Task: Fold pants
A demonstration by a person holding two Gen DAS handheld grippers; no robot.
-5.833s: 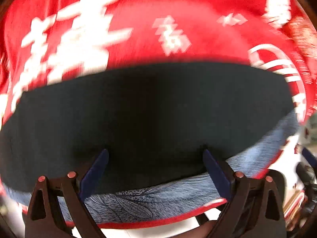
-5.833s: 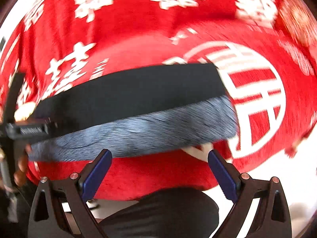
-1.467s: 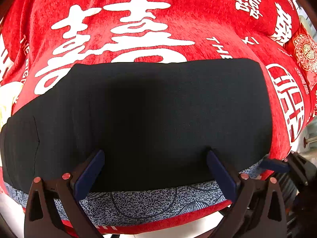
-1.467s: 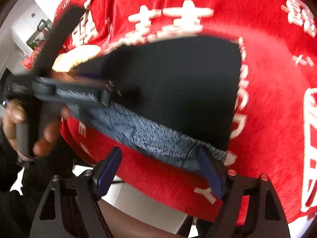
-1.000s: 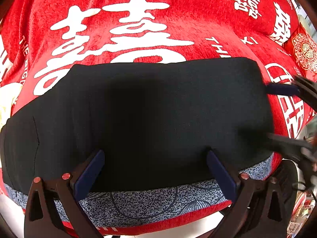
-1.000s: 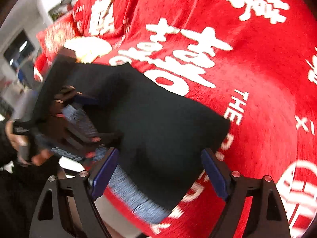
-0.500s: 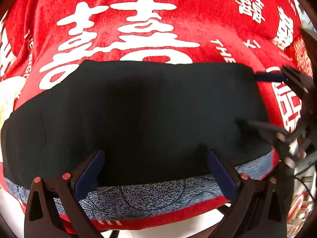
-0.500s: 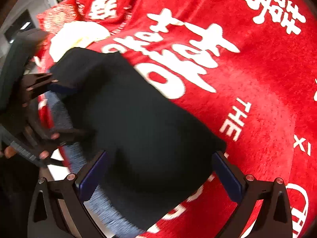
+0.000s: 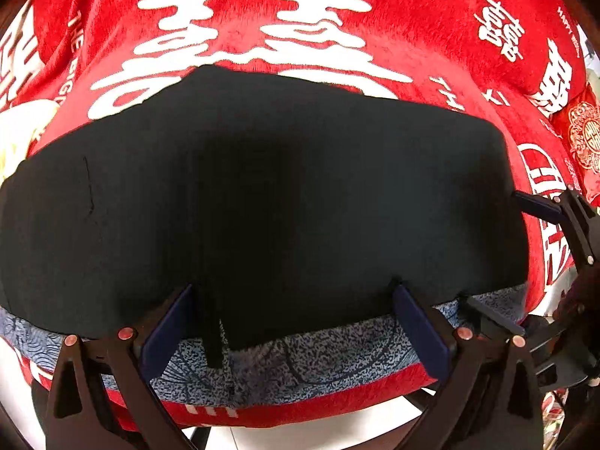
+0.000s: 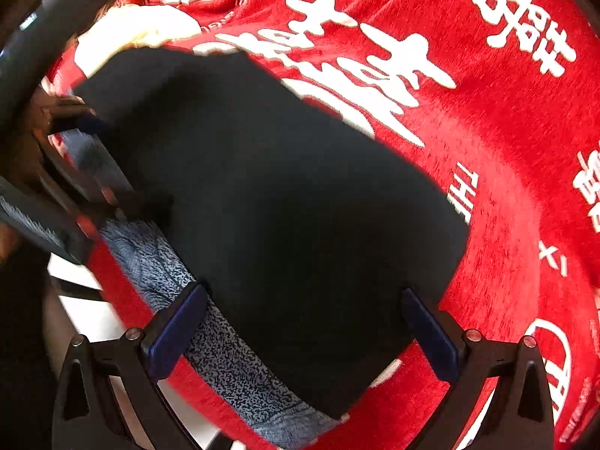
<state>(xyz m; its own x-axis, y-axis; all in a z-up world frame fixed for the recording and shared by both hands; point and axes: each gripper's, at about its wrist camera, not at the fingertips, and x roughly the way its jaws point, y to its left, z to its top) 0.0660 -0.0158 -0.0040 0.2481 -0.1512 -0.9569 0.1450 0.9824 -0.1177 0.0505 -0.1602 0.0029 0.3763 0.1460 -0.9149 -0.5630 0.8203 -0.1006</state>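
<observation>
While the pants (image 9: 262, 202) lie flat as a dark, already doubled slab near the front edge of the red cloth (image 9: 431, 18), with a blue-grey patterned layer (image 9: 307, 356) peeking out along the near side, you seem to be between folds. Your left gripper (image 9: 292, 322) hangs spread wide over the near edge, holding nothing; your right gripper (image 10: 300, 322) gapes the same way over the pants' right end. Next, you probably need to pinch both layers at that end and carry them across toward the left, keeping edges aligned. On the cloth, large white Chinese characters show; "THE" (image 10: 463, 195) reads clearly, the rest too partial.
</observation>
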